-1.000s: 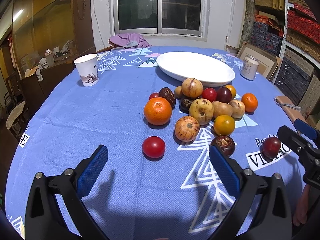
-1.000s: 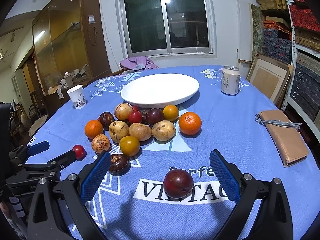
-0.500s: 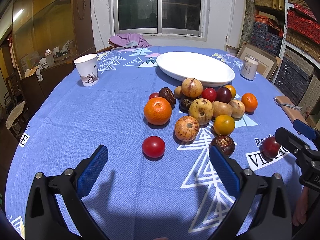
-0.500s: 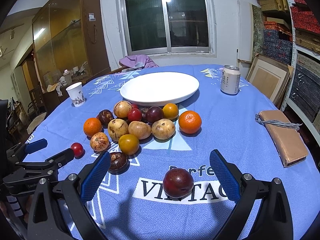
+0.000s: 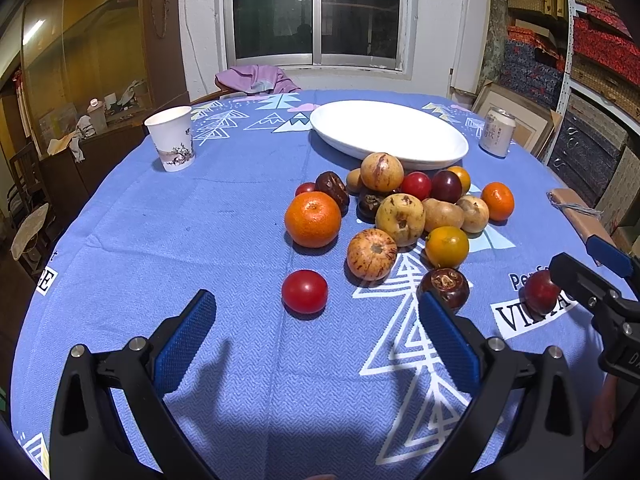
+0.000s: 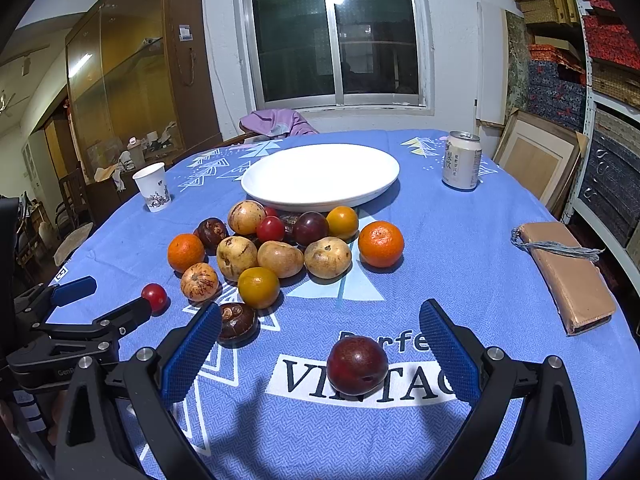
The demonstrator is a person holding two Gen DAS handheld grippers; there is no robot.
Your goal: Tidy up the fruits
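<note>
I judge the task barely begun — the white plate (image 6: 320, 176) toward the worktop's far edge holds nothing, the fruit pile (image 6: 280, 252) lies just before it, and my left tool (image 5: 312, 336) and right tool (image 6: 320, 348) both stand open, gripping nothing.

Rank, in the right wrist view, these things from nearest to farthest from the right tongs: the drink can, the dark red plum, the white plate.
1. Dark red plum: between the open right tongs, on the printed lettering.
2. White plate: straight ahead, behind the fruit pile.
3. Drink can: far right, about level with the plate's back part.
</note>
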